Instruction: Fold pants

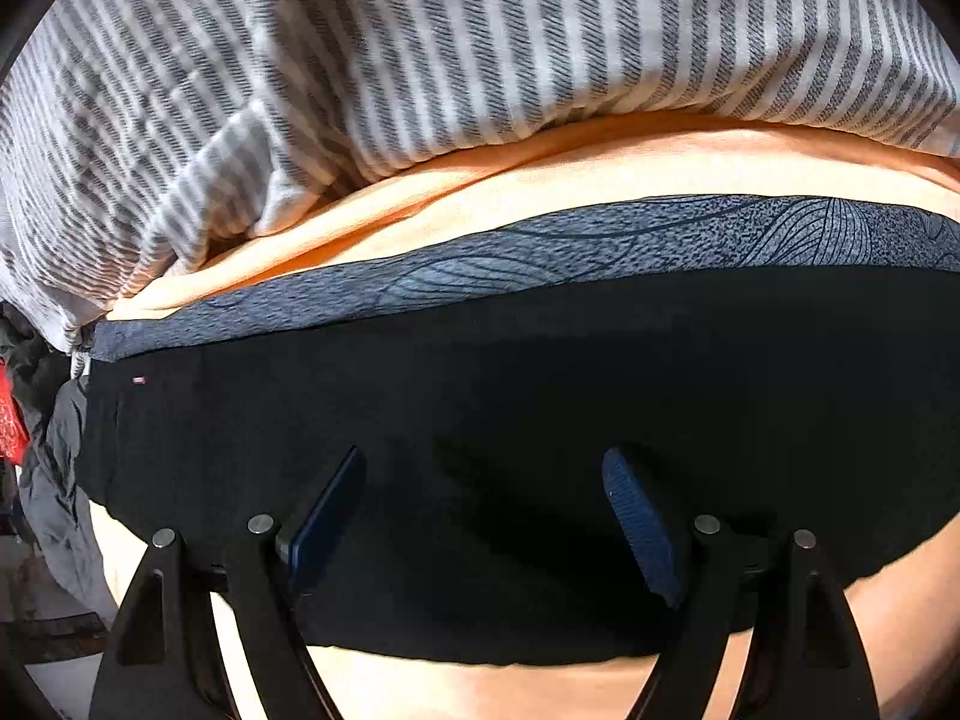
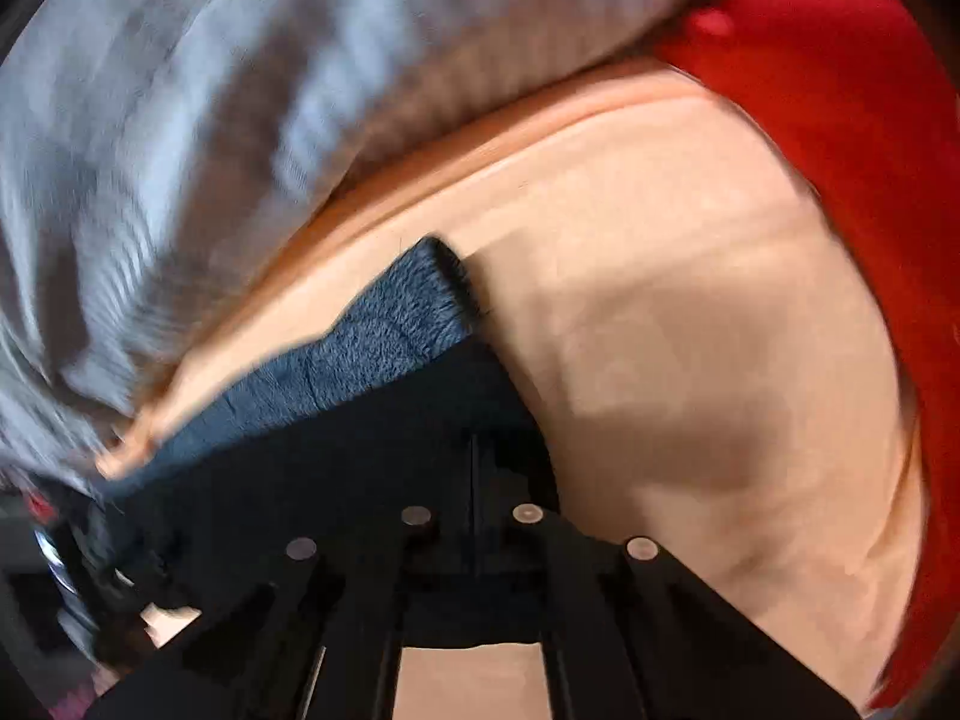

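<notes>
The black pants (image 1: 480, 420) lie flat on a peach sheet (image 1: 600, 180), folded into a broad dark band with a blue-grey patterned waistband (image 1: 540, 252) along the far edge. In the left wrist view the left gripper (image 1: 483, 534) sits over the near part of the pants with its jaws spread wide, nothing between them; its blue ridged pads (image 1: 639, 531) stand well apart above the black cloth. This view is sharp and shows the full width of the waistband, a tiny pale tag (image 1: 139, 380) near the left end of the pants, and a grey-and-white striped blanket (image 1: 420, 48) bunched up beyond the sheet. At its left edge hang some grey cloth (image 1: 54, 492) and a bit of red fabric (image 1: 12, 420). The right wrist view is blurred and tilted. It shows only the right end of the waistband (image 2: 372, 342) and the corner of the pants (image 2: 360, 468), with bare sheet (image 2: 690, 330) to the right and a large red cloth (image 2: 840, 90) along the far right, which the other view lacks. The right gripper (image 2: 474, 480) has its jaws drawn close together, black on black; whether they pinch the pants I cannot tell. The striped blanket (image 2: 210, 120) appears here as a grey smear.
</notes>
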Tool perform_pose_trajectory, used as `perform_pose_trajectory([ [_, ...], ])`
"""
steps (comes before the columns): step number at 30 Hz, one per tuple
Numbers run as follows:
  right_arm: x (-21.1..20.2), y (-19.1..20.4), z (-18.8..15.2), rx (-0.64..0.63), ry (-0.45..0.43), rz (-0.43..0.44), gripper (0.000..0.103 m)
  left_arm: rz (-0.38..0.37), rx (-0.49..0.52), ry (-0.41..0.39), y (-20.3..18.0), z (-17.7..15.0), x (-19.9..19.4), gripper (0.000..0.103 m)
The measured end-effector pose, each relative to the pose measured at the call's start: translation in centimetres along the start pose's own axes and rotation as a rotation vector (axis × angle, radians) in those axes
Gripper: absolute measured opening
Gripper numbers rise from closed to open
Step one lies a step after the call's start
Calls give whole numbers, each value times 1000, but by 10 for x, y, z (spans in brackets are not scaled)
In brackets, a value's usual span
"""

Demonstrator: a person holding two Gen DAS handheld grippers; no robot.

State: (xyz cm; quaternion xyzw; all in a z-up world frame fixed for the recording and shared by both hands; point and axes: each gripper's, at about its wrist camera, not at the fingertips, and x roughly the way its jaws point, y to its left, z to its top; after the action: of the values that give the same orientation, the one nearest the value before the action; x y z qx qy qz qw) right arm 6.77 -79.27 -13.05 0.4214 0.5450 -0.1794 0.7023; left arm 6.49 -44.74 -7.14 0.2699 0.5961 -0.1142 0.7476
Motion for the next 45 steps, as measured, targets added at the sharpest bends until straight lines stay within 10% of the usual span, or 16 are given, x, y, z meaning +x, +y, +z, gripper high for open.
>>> perform_pose_trajectory([
  [5,-26,24,-11,-76,-28,-27,5,15,-59,4,40,-17,-10,82],
  [10,-10,56,-45,-202,-4,-74,54,79,-186,63,94,-32,5,82],
  [17,-13,43,-66,-115,-31,-81,53,101,-236,54,165,-60,-1,82],
  [21,-13,107,-112,-223,78,261,54,52,-341,23,223,-59,-1,82],
  [26,43,211,-200,-308,214,470,54,89,-305,-22,267,-56,18,82],
  [34,135,286,-284,-333,314,523,54,128,-246,-38,304,-74,76,97],
  [45,167,317,-278,-280,246,496,51,55,-237,-57,313,-77,80,97],
])
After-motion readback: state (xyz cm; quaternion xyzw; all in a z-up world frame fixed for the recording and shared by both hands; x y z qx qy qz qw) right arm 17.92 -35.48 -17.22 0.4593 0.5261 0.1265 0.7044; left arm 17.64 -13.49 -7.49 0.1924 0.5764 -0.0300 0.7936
